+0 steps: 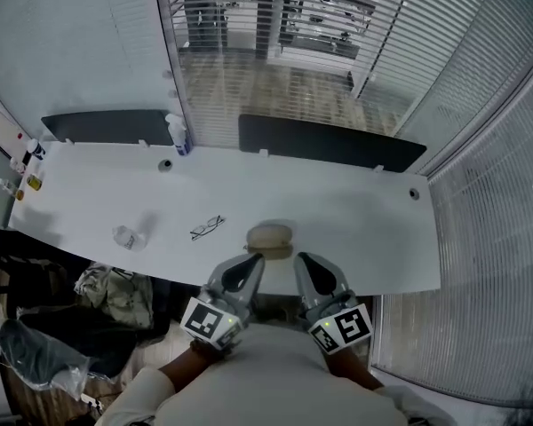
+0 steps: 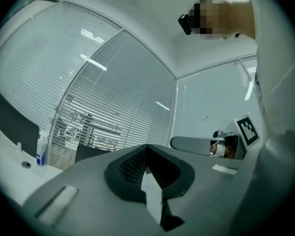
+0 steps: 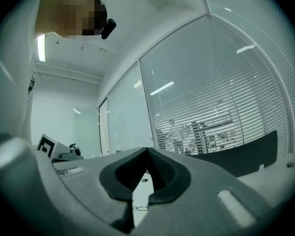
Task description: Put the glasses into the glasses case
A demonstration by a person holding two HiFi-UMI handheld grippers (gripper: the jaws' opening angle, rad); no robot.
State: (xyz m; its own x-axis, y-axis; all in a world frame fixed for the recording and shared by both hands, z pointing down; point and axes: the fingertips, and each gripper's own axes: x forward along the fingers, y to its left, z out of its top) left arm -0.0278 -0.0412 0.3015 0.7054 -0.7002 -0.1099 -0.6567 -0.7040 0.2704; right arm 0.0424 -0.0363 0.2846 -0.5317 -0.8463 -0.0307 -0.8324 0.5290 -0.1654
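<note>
Glasses (image 1: 207,227): a thin wire-framed pair lying flat on the white table (image 1: 355,211), lenses toward the near edge, just left of the glasses case (image 1: 270,235) and apart from it. The glasses case is a pale tan oval resting close to the table's near edge; whether it is open cannot be told from the head view.

Left gripper (image 1: 254,261) and right gripper (image 1: 302,260): both held low at the near edge of the table, side by side, their tips pointing toward the case from either side and not touching it. Each gripper view shows the 2 dark ribbed pads meeting at the tips, with nothing between them; both tools are closed and empty. Each marker cube sits at the rear of its gripper, close to the person's body.

Other items on the table: a crumpled clear wrapper (image 1: 128,237) well left of the glasses; a spray bottle (image 1: 177,135) upright at the far edge; several small bottles (image 1: 25,169) at the far left end. 2 dark panels (image 1: 329,142) stand along the far edge, in front of glass walls with slatted blinds (image 1: 275,25). Below the table's left part, a patterned bag (image 1: 115,293) rests among dark objects.
</note>
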